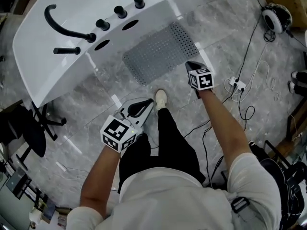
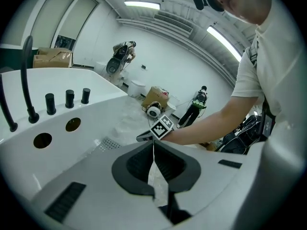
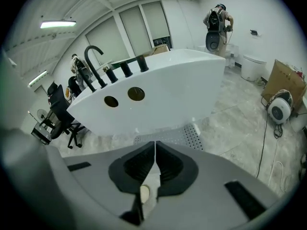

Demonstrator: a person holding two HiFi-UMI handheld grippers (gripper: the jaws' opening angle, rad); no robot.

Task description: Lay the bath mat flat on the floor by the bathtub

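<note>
A grey perforated bath mat [image 1: 160, 51] lies flat on the marble floor, right beside the white bathtub [image 1: 57, 56]. My right gripper [image 1: 193, 66] hovers over the mat's near right corner, jaws shut with nothing between them. In the right gripper view the mat [image 3: 175, 135] shows just past the shut jaw tips [image 3: 155, 143], below the tub wall [image 3: 158, 90]. My left gripper [image 1: 146, 102] is held back over the floor near a white shoe [image 1: 161, 98], apart from the mat, also shut and empty. The left gripper view shows its closed tips [image 2: 153, 140] and a strip of mat [image 2: 111, 143].
Black taps and a curved spout [image 1: 67, 30] stand on the tub rim. Cables and a power strip [image 1: 237, 84] lie on the floor at right, near a white headset [image 1: 276, 18]. A black office chair [image 1: 29, 128] stands at left. People stand far back [image 3: 217, 28].
</note>
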